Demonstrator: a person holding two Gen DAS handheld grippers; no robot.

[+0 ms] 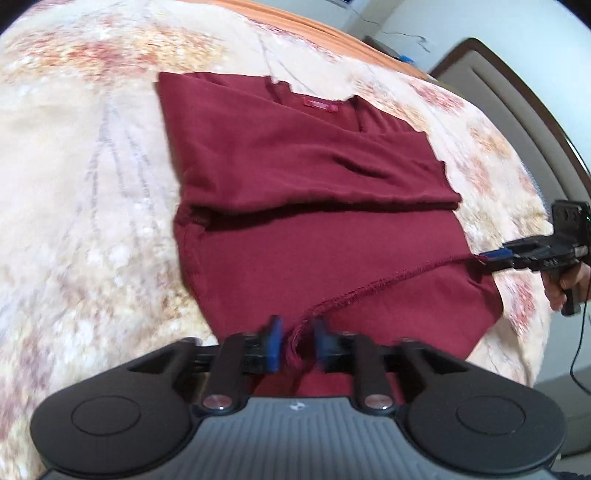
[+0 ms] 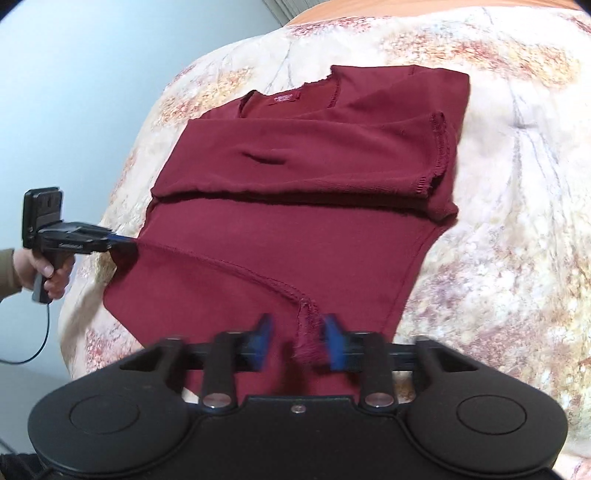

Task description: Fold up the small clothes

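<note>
The left gripper (image 1: 297, 341) is closest in its own view. Its blue jaws stand a little apart, and a bunched bit of the red hem sits between them. The cloth looks loose there, not pinched tight. The right gripper (image 2: 297, 341) looks the same in its own view: its blue jaws are a little apart, with a bunch of hem between them, closer to one jaw.

Each gripper sits at one bottom corner of the dark red shirt (image 1: 314, 177). The hem (image 1: 388, 277) is lifted and stretches in a line from one gripper to the other. In the left view the right gripper shows out at the side, at the hem's far end.

The shirt lies flat on a bed (image 1: 92, 166) with a soft cream blanket with orange flowers. Farther up, the sleeves are folded in across the middle of the shirt. At the far end is the neck, with a small pink label (image 1: 319, 104). Past the blanket is an orange sheet (image 1: 314, 22) and a pale wall.
</note>
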